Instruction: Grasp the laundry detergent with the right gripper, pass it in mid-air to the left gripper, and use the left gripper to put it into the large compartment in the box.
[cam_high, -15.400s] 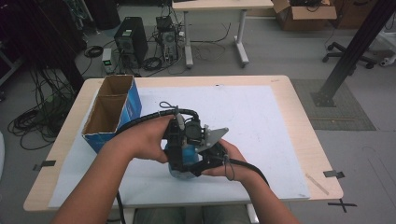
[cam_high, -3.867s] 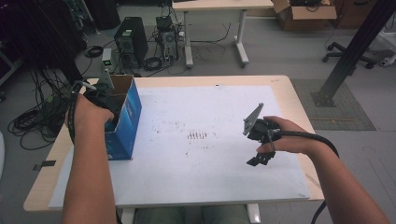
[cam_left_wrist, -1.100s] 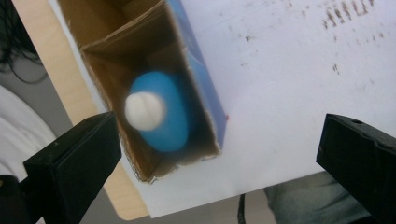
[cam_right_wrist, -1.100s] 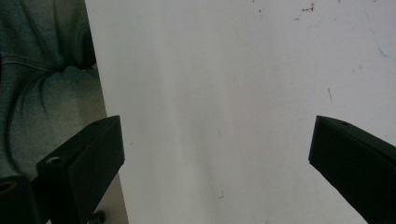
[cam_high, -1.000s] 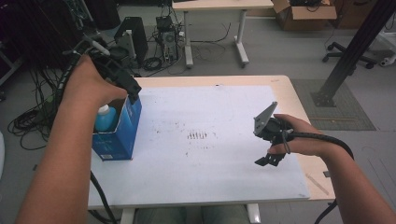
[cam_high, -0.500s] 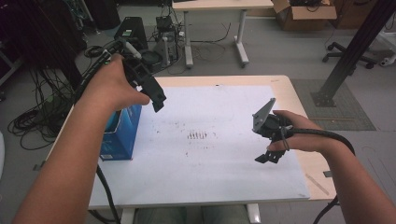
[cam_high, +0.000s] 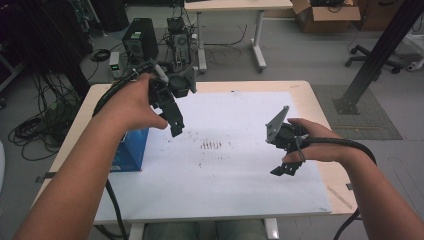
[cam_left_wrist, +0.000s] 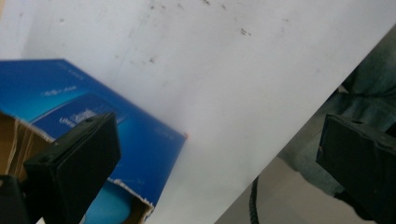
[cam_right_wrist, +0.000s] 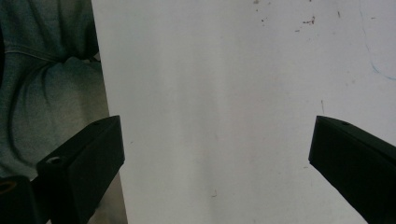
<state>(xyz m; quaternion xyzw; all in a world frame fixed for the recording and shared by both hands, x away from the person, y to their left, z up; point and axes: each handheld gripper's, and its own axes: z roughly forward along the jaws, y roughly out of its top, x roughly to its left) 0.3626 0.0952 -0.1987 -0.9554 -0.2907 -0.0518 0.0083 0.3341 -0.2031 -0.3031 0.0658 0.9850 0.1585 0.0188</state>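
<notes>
The blue cardboard box (cam_high: 131, 150) stands open-topped at the left edge of the white sheet (cam_high: 225, 165) that covers the desk (cam_high: 320, 100). The left gripper (cam_high: 172, 115) hangs above the sheet just right of the box, jaws spread wide and empty. The right gripper (cam_high: 286, 169) hovers well apart from the box near the sheet's right side, jaws likewise parted, holding nothing.

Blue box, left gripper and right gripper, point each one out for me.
blue box (cam_high: 131, 148): high view, its blue side wall below the forearm.
left gripper (cam_high: 176, 131): high view, between its jaw tips above the white sheet.
right gripper (cam_high: 284, 170): high view, between its jaw tips.
</notes>
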